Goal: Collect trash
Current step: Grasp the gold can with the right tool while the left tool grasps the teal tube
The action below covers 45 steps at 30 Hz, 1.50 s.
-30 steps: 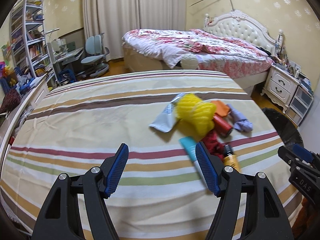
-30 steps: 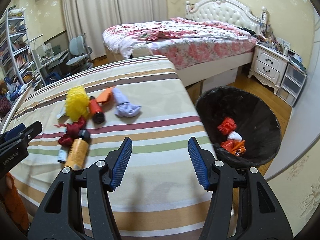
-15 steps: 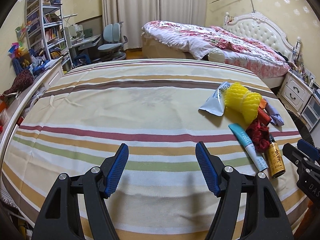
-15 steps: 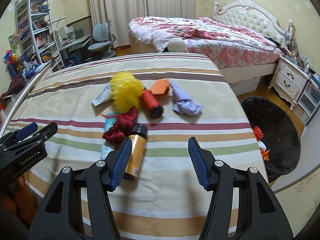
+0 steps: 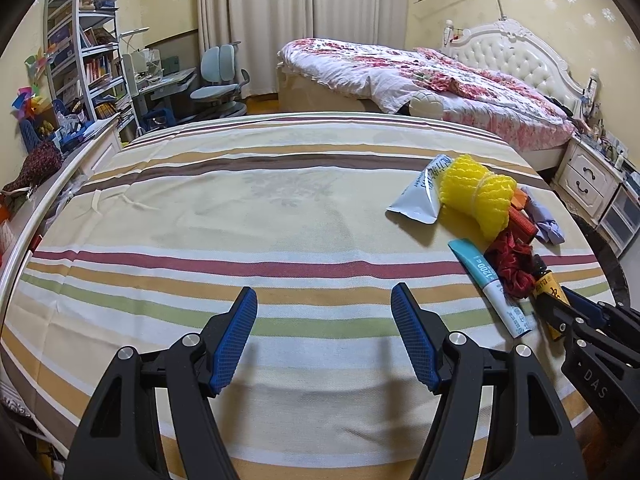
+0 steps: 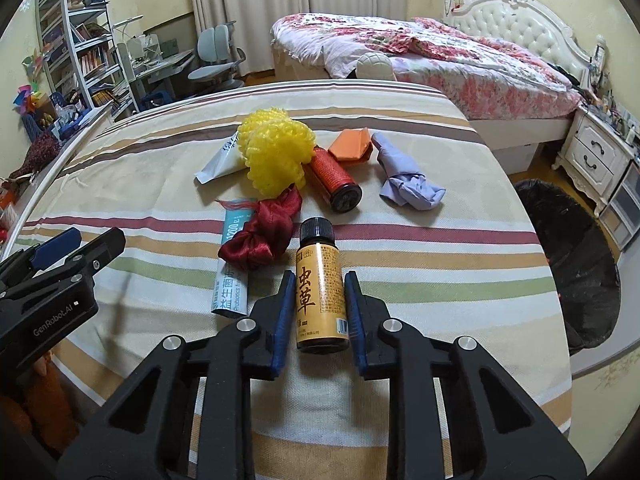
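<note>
My right gripper [image 6: 319, 294] is shut on a small orange bottle [image 6: 320, 288] with a black cap, lying on the striped bedspread [image 6: 420, 264]. Beyond it lie a red cloth [image 6: 264, 236], a teal-and-white tube [image 6: 232, 276], a yellow mesh puff [image 6: 276, 152], a red can [image 6: 334, 180], an orange packet [image 6: 352, 146], a lilac cloth [image 6: 404, 180] and a white pouch [image 6: 222, 160]. My left gripper [image 5: 324, 328] is open and empty over bare bedspread, left of the pile [image 5: 480, 200]. The black-lined trash bin [image 6: 576, 264] stands on the floor to the right.
A second bed with a floral cover [image 6: 420, 48] lies behind. A white nightstand [image 6: 596, 160] is at the right. A bookshelf [image 5: 88, 60], a desk and a chair [image 5: 220, 80] are at the back left.
My right gripper has moved forward over the pile and closed on the orange bottle. My left gripper has shifted slightly and stays open.
</note>
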Motion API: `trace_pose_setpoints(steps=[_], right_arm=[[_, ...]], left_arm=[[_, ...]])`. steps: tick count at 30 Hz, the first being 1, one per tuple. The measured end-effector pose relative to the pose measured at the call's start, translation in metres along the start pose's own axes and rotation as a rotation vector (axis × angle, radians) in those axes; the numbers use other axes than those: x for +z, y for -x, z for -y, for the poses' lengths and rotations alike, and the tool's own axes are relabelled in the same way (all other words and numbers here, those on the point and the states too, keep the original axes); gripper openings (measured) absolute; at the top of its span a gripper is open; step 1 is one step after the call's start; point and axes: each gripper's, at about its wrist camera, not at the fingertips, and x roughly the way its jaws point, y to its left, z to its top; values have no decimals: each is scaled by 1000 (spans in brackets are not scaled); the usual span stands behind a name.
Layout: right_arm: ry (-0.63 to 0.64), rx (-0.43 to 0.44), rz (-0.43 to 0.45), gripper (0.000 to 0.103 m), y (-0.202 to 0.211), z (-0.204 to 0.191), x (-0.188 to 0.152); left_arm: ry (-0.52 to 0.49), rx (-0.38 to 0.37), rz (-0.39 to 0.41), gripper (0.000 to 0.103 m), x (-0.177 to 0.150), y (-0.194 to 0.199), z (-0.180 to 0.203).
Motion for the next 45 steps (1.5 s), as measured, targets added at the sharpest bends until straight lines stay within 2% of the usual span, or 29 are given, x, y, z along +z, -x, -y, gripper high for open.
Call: trace_pose_setpoints(steps=[18, 25, 28, 37, 41, 45], right_arm=[[-103, -51, 28, 24, 10, 51, -14], [-136, -41, 39, 24, 12, 65, -17], [-143, -38, 42, 24, 13, 68, -18], [-152, -36, 41, 23, 13, 72, -22], [-148, -41, 41, 23, 13, 73, -22], [-146, -46, 42, 23, 13, 74, -21]], left_arm=[[-118, -95, -6, 71, -6, 9, 68], [-164, -100, -22, 73, -8, 5, 92], [-188, -70, -33, 73, -5, -2, 100], [-113, -31, -102, 73, -6, -16, 73], [-91, -40, -111, 73, -6, -16, 65], [-114, -39, -92, 73, -3, -16, 70]])
